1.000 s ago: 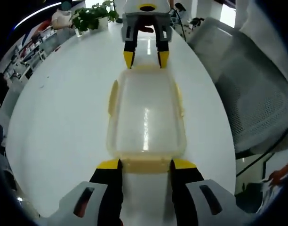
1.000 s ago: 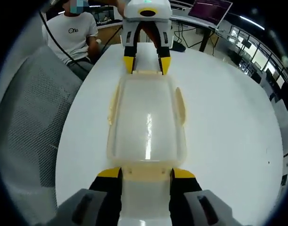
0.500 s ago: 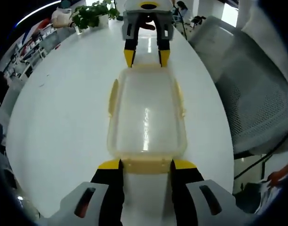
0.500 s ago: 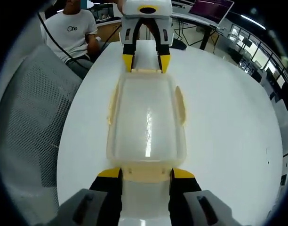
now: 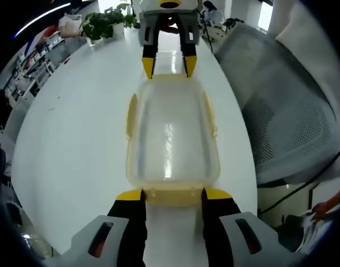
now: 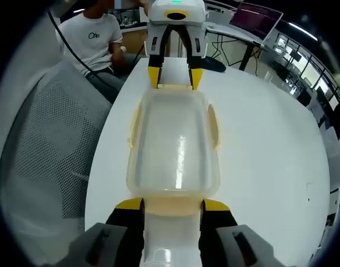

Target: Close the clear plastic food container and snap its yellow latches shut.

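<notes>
The clear plastic food container has its lid on and is held lengthways between both grippers over the white table. My left gripper grips the yellow end latch nearest it. At the far end, the right gripper flanks the opposite latch. In the right gripper view, my right gripper holds its near yellow latch, and the left gripper sits at the far end. Yellow side latches stick out from the long sides.
A grey mesh chair stands close along one table edge. A potted plant sits at the far end of the table. A seated person in a white T-shirt and desks with a monitor lie beyond.
Both views have pulled back from the table, which looks smaller, while the container stays fixed between the jaws; it seems raised together with both grippers.
</notes>
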A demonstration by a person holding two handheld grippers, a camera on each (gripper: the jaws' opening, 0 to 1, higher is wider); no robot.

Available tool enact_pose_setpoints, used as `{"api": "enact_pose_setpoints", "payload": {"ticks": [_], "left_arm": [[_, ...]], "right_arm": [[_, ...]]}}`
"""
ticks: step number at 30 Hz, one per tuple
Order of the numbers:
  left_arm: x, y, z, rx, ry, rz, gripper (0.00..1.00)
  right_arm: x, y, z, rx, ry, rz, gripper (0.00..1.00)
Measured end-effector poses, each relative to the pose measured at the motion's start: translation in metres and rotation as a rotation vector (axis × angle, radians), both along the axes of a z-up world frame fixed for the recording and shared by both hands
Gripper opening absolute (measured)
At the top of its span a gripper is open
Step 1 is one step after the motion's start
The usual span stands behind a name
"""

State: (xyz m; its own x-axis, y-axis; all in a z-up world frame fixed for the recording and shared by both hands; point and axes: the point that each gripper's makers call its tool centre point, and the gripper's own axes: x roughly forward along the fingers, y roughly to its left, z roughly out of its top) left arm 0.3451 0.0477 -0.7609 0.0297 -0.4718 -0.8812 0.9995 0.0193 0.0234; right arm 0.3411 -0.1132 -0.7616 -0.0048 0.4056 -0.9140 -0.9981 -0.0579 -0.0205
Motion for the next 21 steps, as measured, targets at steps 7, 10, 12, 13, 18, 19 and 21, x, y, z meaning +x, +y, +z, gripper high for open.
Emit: {"api": "enact_pose_setpoints", "payload": {"ticks": [7,10,12,13,18,19,21], "left_arm": [[-0.006,-0.001,0.009,0.013,-0.021,-0.010,0.36],[-0.010,0.000,0.017,0.016,-0.021,-0.021,0.36],[-0.010,0.000,0.022,0.017,-0.024,-0.024,0.36],[-0.010,0.000,0.024,0.016,-0.023,-0.023,0.36],[-0.013,-0.002,0.029,0.041,-0.028,-0.039,0.36],[-0.013,-0.003,0.030,0.042,-0.030,-0.040,0.36],[-0.014,-0.006,0.035,0.040,-0.030,-0.038,0.36]], "right_arm": [[-0.009,0.000,0.013,-0.007,-0.026,-0.016,0.36],[-0.014,0.000,0.020,-0.006,-0.028,-0.023,0.36],[-0.015,0.000,0.024,-0.002,-0.031,-0.034,0.36],[-0.015,0.000,0.026,-0.002,-0.033,-0.036,0.36],[-0.019,-0.002,0.034,0.002,-0.024,-0.046,0.36],[-0.019,-0.002,0.036,0.002,-0.027,-0.047,0.36],[-0.021,-0.006,0.038,-0.001,-0.030,-0.049,0.36]]}}
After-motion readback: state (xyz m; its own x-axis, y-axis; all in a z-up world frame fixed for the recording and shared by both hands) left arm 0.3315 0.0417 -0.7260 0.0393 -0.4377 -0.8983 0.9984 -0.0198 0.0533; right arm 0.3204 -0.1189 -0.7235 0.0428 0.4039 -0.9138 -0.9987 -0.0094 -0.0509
